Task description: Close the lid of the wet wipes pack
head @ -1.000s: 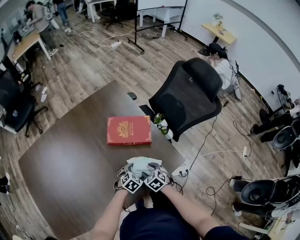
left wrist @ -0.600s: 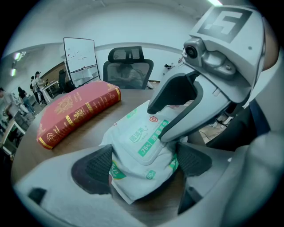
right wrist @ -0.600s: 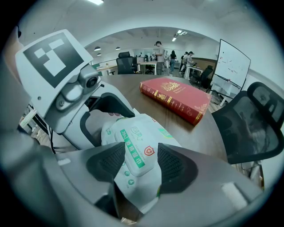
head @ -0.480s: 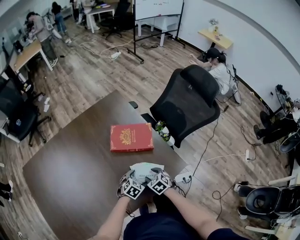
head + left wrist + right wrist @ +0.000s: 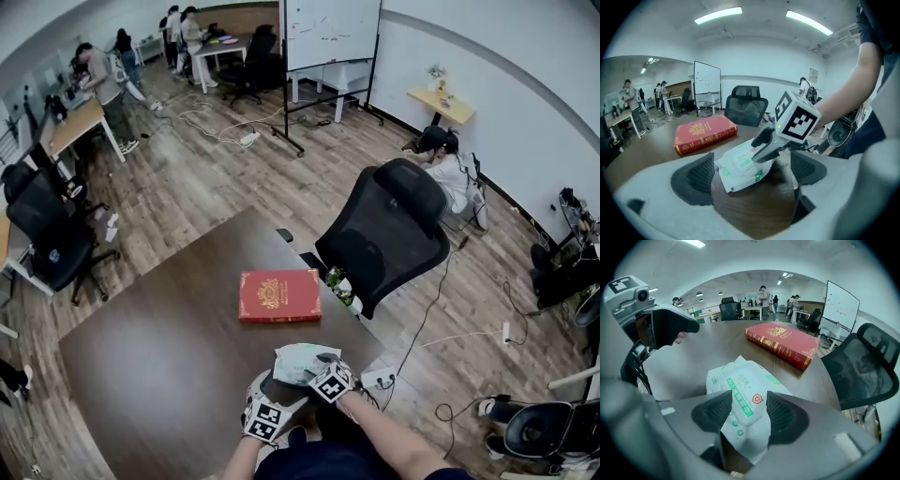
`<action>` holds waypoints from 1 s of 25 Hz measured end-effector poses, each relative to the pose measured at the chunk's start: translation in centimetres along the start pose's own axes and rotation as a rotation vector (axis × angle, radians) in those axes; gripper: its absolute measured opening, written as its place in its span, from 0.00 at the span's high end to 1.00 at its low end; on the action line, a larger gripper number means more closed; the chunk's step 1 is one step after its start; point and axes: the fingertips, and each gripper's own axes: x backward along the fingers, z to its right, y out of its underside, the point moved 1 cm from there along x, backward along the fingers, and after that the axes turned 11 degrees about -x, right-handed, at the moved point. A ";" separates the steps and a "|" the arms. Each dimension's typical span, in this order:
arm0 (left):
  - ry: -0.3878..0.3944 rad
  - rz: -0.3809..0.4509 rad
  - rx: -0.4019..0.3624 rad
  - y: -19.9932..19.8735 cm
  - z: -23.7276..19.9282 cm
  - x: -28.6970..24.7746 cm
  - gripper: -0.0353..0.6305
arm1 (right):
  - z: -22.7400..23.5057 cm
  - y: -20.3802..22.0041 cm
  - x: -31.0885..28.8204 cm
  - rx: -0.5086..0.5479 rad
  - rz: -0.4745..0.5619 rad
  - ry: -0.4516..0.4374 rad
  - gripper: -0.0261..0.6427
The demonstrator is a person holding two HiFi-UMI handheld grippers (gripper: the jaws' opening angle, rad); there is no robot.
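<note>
pack: soft white, green-printed wet wipes pack (image 5: 298,364) on dark brown bench (image 5: 169,347), near red hardback book (image 5: 279,295) | axis: long side runs straight out from right gripper (image 5: 742,413); lid flap (image 5: 740,397) flat | right gripper: jaws clamp pack's near end | left gripper (image 5: 752,171): jaws opening, nothing pressed

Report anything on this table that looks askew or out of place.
Only the wet wipes pack: it lies crumpled at the table's near edge, one end pinched in the right tongs. Its lid looks flat. The red book lies flat.
</note>
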 end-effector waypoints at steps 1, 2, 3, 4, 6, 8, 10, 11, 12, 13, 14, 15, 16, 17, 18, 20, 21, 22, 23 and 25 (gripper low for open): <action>-0.012 0.010 0.000 -0.4 0.1 0.9 0.19 | 0.0 0.0 0.0 -0.001 0.001 0.002 0.59; -0.022 0.023 -0.004 -0.8 0.1 1.6 0.19 | 0.0 -0.1 0.0 -0.001 0.000 0.002 0.59; -0.031 0.036 -0.011 -1.1 0.2 2.3 0.19 | 0.0 -0.1 -0.1 -0.003 -0.002 0.001 0.59; -0.038 0.048 -0.023 -1.3 0.3 2.9 0.18 | 0.0 -0.1 0.0 -0.008 -0.002 -0.002 0.59; -0.039 0.067 -0.047 -1.7 0.6 4.0 0.18 | 0.0 0.0 0.0 -0.038 0.008 -0.017 0.60; -0.032 0.082 -0.056 -2.2 0.8 5.2 0.17 | -0.1 0.4 0.2 -0.093 0.026 -0.039 0.56; -0.031 0.091 -0.068 -2.6 1.0 6.3 0.17 | 0.1 0.9 1.2 -0.125 0.043 -0.034 0.53; -0.031 0.094 -0.074 -2.7 1.1 6.7 0.17 | 0.2 1.1 1.9 -0.132 0.051 -0.026 0.53; -0.029 0.097 -0.078 -2.9 1.2 7.1 0.17 | 0.1 1.4 2.7 -0.137 0.060 -0.024 0.53; -0.025 0.102 -0.076 -3.0 1.5 7.5 0.17 | -0.1 1.7 3.5 -0.142 0.070 -0.025 0.53; -0.019 0.108 -0.072 -3.0 1.7 7.9 0.17 | -0.4 2.1 4.3 -0.147 0.082 -0.025 0.53; -0.014 0.115 -0.069 -3.1 1.9 8.3 0.17 | -0.6 2.5 5.0 -0.153 0.096 -0.025 0.53; -0.011 0.119 -0.072 -3.1 2.1 8.6 0.17 | -0.8 2.8 5.7 -0.163 0.113 -0.024 0.53; -0.008 0.122 -0.080 -3.2 2.2 8.7 0.17 | -0.9 3.0 6.4 -0.176 0.132 -0.022 0.53; -0.006 0.124 -0.089 -3.3 2.3 8.9 0.16 | -1.0 3.3 7.2 -0.191 0.152 -0.018 0.53; -0.001 0.130 -0.098 -3.4 2.6 9.3 0.17 | -1.2 3.8 8.9 -0.227 0.195 -0.006 0.54; 0.000 0.133 -0.100 -3.3 2.7 9.5 0.17 | -1.4 4.1 9.8 -0.246 0.219 -0.001 0.55; 0.000 0.136 -0.101 -3.3 2.8 9.7 0.16 | -1.7 4.3 10.7 -0.265 0.244 0.002 0.56; -0.001 0.140 -0.103 -3.3 2.9 9.9 0.17 | -1.9 4.5 11.7 -0.282 0.269 0.003 0.57; -0.004 0.149 -0.110 -3.4 3.0 10.2 0.17 | -2.4 4.7 13.5 -0.314 0.316 0.005 0.57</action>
